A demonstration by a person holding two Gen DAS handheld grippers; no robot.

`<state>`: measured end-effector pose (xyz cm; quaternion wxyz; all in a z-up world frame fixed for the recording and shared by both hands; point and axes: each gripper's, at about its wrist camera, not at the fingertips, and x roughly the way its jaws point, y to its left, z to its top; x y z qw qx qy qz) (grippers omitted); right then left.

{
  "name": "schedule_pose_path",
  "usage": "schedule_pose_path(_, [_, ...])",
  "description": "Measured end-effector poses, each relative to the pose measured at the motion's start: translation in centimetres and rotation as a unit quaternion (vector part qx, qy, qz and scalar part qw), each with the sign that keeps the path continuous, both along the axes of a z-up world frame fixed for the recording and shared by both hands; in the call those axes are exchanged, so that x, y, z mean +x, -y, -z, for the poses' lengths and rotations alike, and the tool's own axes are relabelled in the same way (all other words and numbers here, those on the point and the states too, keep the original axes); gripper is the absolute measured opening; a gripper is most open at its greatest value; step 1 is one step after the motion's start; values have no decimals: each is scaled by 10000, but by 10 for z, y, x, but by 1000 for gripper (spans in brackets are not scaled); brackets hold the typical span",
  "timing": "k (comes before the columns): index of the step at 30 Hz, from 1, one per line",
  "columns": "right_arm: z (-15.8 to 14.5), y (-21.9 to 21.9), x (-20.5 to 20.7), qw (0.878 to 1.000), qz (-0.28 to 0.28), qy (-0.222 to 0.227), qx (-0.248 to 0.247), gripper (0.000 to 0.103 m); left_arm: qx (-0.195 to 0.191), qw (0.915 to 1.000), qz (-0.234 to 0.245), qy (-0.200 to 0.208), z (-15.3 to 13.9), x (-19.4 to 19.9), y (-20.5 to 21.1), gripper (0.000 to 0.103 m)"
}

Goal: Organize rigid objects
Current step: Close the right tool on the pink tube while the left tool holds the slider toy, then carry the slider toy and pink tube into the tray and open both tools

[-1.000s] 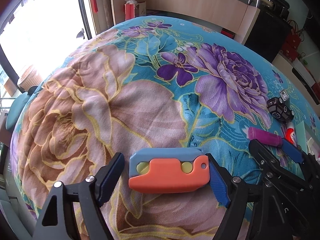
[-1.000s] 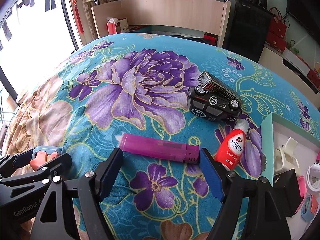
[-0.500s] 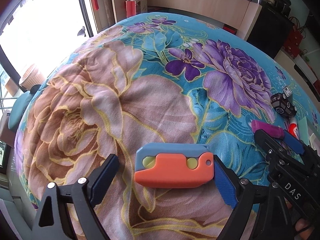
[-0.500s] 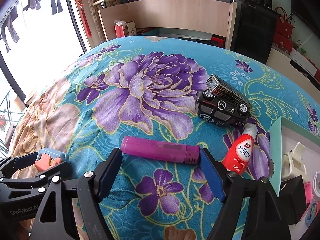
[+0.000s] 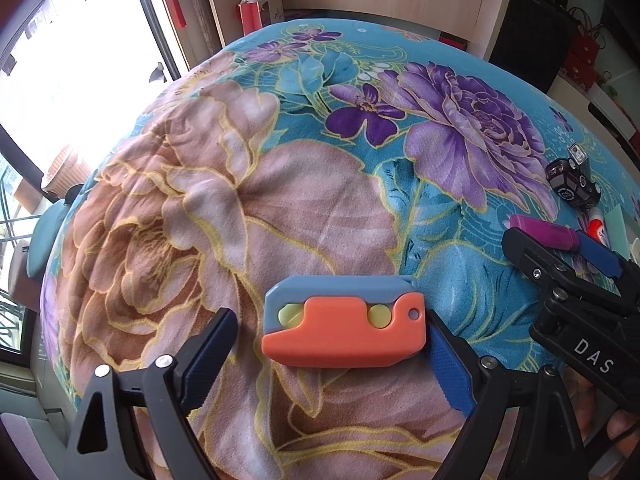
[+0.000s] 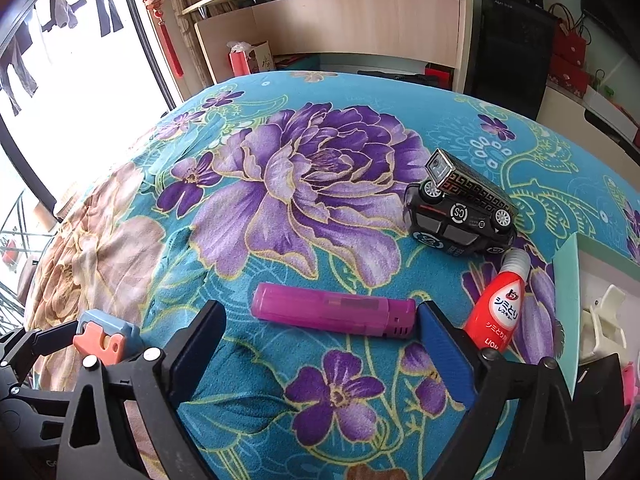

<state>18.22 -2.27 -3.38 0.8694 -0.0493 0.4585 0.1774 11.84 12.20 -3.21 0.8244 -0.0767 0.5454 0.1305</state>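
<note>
Left wrist view. Left gripper (image 5: 332,356): black frame, blue pads, jaws spread wide. Between them lies an orange-and-blue plastic toy knife with two pale yellow studs (image 5: 344,320), flat on the floral teal, pink and purple bedspread (image 5: 240,184); its right end touches the right pad (image 5: 448,372), its left end stands clear of the left pad. Right gripper (image 5: 560,248): seen from the side at the frame's right edge, black body lettered "DAS". Beyond it: one end of a translucent magenta plastic lighter (image 5: 544,234), a black toy car with patterned roof (image 5: 574,184) and the tip of a small red-and-white tube (image 5: 597,226). No container interior shows from here, only a sliver of pale green rim.

Right wrist view. Right gripper (image 6: 320,348): jaws spread wide, framing the magenta lighter (image 6: 334,314), which lies crosswise on the bedspread (image 6: 320,168); its dark-vented end is just beside the right pad (image 6: 444,364), the other end apart from the left pad. Red-and-white tube (image 6: 498,304), lettered "LION", lies just right of that pad, cap towards the black toy car (image 6: 460,212), which rests on its side. Pale green-rimmed tray (image 6: 568,304) at right edge: holds a cream plastic piece (image 6: 604,320) and pink items, too cropped to identify. Left gripper (image 6: 52,360) and toy knife (image 6: 104,336) appear at lower left.
</note>
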Motion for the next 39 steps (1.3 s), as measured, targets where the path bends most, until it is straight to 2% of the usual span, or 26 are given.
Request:
schedule_pose_path(3, [1, 0, 0, 9999, 75, 56, -62, 96, -27, 10000, 46, 24, -1, 0, 1, 88])
schedule_pose_path(6, [1, 0, 0, 9998, 147, 93, -133, 93, -93, 9998, 148, 120, -3, 1, 4, 73])
schedule_pose_path(7, [0, 0, 0, 9995, 175, 138, -213, 83, -88, 9997, 171, 145, -5, 1, 5, 73])
schedule_pose_path(15, [-4, 5, -2, 9996, 200, 147, -103, 83, -87, 9995, 209, 229, -7, 6, 6, 73])
schedule_pose_path(20, [-38, 25, -15, 9982, 318, 491, 134, 83, -174, 9973, 436, 563, -25, 7, 20, 73])
schedule_pose_path(24, [-66, 63, -22, 9949, 799, 589, 161, 83, -236, 9919, 897, 863, -45, 10, 49, 73])
schedule_pose_path(28, [-80, 110, -28, 9897, 1342, 494, 2, 83, -338, 9825, 1444, 1130, -64, 12, 88, 73])
schedule_pose_path(31, [-82, 147, -37, 9835, 1747, 401, -242, 83, -346, 9713, 1987, 1261, -76, 11, 126, 73])
schedule_pose_path(39, [-82, 224, -70, 9685, 2427, 210, -512, 83, -390, 9301, 3399, 1338, -86, -8, 228, 73])
